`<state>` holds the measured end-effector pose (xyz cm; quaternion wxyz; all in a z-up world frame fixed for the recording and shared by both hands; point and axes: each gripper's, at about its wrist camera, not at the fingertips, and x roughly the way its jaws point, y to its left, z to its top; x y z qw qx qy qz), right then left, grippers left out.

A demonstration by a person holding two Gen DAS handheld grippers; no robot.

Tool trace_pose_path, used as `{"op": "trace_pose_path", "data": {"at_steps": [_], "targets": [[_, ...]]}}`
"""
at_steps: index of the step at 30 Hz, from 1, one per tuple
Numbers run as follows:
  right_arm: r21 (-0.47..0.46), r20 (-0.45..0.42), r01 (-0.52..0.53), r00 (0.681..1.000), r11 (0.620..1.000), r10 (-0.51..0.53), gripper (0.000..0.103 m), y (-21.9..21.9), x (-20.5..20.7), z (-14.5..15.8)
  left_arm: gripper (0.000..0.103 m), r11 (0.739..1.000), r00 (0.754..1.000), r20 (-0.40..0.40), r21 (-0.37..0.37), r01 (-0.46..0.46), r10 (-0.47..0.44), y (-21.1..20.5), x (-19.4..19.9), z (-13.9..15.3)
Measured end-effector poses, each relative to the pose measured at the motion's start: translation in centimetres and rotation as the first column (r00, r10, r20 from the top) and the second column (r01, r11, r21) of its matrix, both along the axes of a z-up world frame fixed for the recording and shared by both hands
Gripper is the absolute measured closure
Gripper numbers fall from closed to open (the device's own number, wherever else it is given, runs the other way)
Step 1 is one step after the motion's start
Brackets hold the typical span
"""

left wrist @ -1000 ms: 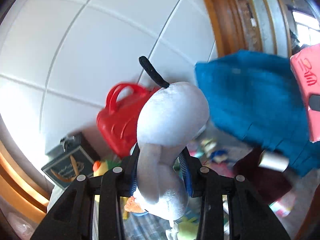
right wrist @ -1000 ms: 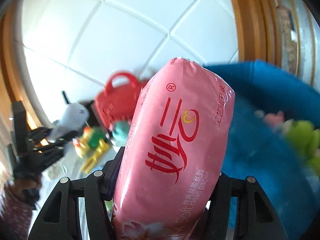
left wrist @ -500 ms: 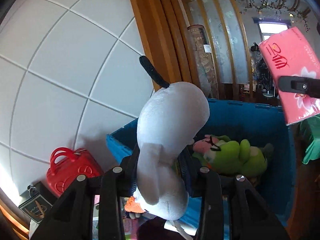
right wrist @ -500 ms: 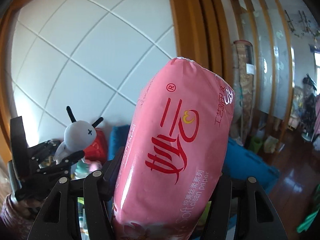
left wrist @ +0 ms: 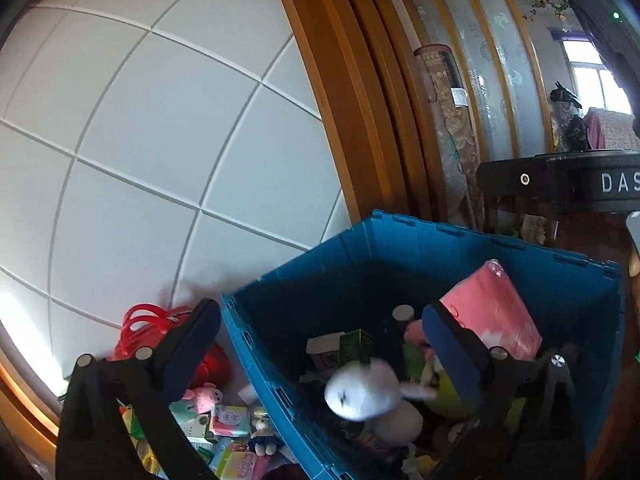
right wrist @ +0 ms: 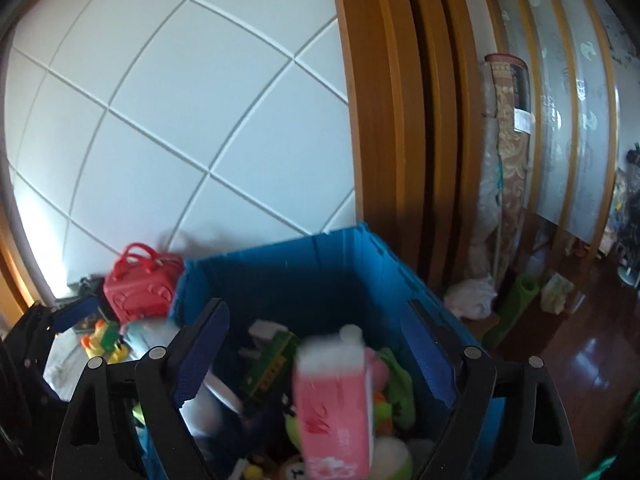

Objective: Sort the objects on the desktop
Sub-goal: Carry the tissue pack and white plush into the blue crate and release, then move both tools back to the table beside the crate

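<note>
We look down past two wide-spread grippers into a blue bin (left wrist: 360, 264) that stands against a white tiled wall (left wrist: 160, 140). To the right of the tiles rises a wooden frame (left wrist: 344, 100), then frosted panels with wooden slats (right wrist: 568, 120), and in the right wrist view a glossy dark wood floor (right wrist: 580, 352). A rolled rug (right wrist: 508, 128) leans at the frame.

Left gripper (left wrist: 320, 344): its jaws have just been opening and now stand fully apart, gripping nothing. The white plush (left wrist: 364, 394) shows blurred between and below them, clear of both pads, over the bin's contents.

Right gripper (right wrist: 316, 352): its jaws have likewise just been opening and stand wide, holding nothing. The pink tissue pack (right wrist: 334, 404) is blurred between them, touching neither pad, inside the bin. In the left wrist view the same pack (left wrist: 492, 316) lies against the bin's right wall, partly behind the left gripper's right finger.

Around it in the bin we see a green plush (right wrist: 394, 384), a green box (left wrist: 356, 346) and smaller items too blurred to name. Left of the bin, one red handbag (right wrist: 140, 284) sits by the wall, with a scatter of small toys and packets (left wrist: 224, 432) in front of it on a surface we cannot make out.

Counts: two grippers, one bin, one white plush, one tissue pack, one handbag.
</note>
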<state>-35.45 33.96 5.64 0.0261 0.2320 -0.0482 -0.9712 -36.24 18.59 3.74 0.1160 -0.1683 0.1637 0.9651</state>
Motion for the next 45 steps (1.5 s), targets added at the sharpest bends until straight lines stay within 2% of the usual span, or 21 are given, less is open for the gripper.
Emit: {"op": "trace_pose_path", "data": {"at_steps": [8, 14, 23, 29, 32, 37, 41, 45], "targets": [[-0.08, -0.1, -0.095, 0.991, 0.992, 0.087, 0.008, -0.7, 3.3, 1.6, 0.0, 0.995, 0.994, -0.036, 0.015, -0.104, 0.104, -0.7, 1.6, 0.2], [-0.052, -0.171, -0.115, 0.98, 0.992, 0.104, 0.005, -1.9, 6.1, 1.8, 0.0, 0.988, 0.987, -0.045, 0.042, -0.152, 0.154, -2.5, 3.5, 0.1], [-0.014, -0.2, -0.089, 0.976, 0.996, 0.084, 0.001, -5.1, 12.9, 0.1, 0.0, 0.978, 0.981, -0.056, 0.103, -0.179, 0.185, -6.5, 7.5, -0.3], [0.048, -0.208, -0.048, 0.976, 0.998, 0.057, 0.001, -9.0, 18.1, -1.5, 0.0, 0.973, 0.976, -0.043, 0.1, -0.208, 0.213, -11.1, 10.9, -0.6], [0.019, -0.192, -0.056, 0.98, 0.998, 0.058, 0.001, -10.6, 19.7, -2.2, 0.0, 0.969, 0.972, -0.031, 0.084, -0.231, 0.234, -14.1, 12.9, -0.8], [-0.03, -0.154, -0.049, 0.987, 0.998, 0.044, 0.001, -13.3, 22.6, -3.7, 0.0, 0.952, 0.953, -0.034, 0.068, -0.298, 0.3, -20.3, 16.6, -1.5], [-0.048, -0.144, -0.054, 0.988, 0.997, 0.046, 0.001, -15.1, 25.1, -5.4, 0.0, 0.928, 0.927, -0.053, 0.046, -0.37, 0.372, -24.6, 19.4, -2.3], [-0.052, -0.106, -0.082, 0.991, 0.995, 0.076, 0.001, -16.4, 26.2, -6.9, 0.0, 0.906, 0.905, -0.039, 0.037, -0.422, 0.423, -27.9, 21.9, -3.2]]}}
